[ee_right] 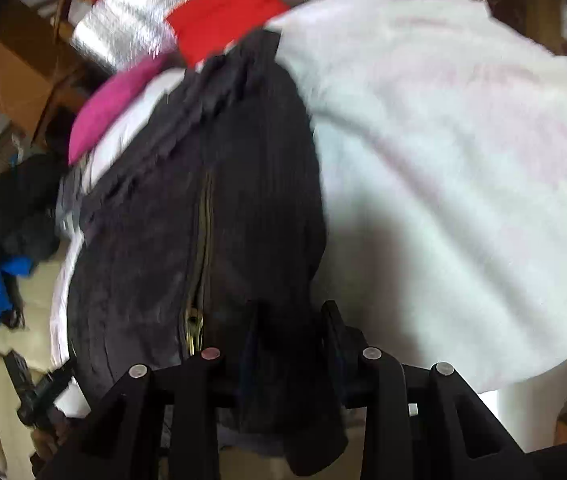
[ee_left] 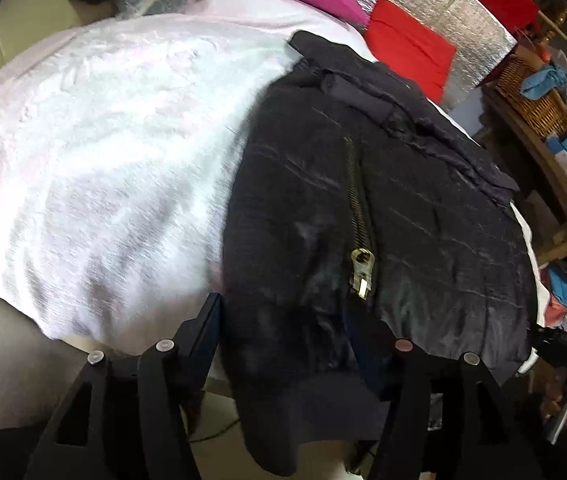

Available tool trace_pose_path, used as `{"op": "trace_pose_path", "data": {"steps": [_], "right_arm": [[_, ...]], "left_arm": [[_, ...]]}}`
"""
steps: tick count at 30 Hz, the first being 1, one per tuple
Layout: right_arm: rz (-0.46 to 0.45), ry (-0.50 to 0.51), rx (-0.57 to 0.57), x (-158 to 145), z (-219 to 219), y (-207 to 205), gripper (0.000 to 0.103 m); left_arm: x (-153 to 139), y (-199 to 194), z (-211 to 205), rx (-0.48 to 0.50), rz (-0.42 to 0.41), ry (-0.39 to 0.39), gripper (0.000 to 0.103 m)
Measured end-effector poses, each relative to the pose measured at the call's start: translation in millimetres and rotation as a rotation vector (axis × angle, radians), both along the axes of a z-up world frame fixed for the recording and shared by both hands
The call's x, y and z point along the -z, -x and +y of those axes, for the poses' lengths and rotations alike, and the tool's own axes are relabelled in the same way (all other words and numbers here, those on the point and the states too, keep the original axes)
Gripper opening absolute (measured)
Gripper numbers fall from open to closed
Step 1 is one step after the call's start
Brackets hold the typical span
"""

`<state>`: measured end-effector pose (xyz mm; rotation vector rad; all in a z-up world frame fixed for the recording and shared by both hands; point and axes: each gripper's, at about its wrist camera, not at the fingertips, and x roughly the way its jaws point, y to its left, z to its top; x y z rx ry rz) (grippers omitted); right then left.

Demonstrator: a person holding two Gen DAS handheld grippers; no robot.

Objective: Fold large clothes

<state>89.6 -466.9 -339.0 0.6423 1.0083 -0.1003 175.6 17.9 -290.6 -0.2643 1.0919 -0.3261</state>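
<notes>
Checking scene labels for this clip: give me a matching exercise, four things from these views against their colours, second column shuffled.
Things:
1. jacket
2. blanket
3. zipper pull
4. basket

Colours:
A. brass
B. brown wicker
C. black
D. white

Pairs: 1-C, 2-D, 3-A, 4-B
</notes>
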Motion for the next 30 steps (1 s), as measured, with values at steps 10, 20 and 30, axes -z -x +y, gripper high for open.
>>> {"op": "trace_pose_path", "data": {"steps": [10,20,30], "right_arm": [[-0.025,0.096,-0.107,-6.7,18.7,-2.6,0.029],[-0.130,0.173,-0.167,-28.7,37.5,4.8,0.014],[-0.118,0.017,-0.136,-26.2,21.4,5.0,0.017]], "left_arm": [[-5.4,-0.3,-7.3,0.031,-0.047,-0.023,0.030],[-18.0,-2.9,-10.5,0.052,-0.131,0.038,0.012],[-13.3,-12.8,-2.1,0.057,-0.064,0.156,0.034]]}}
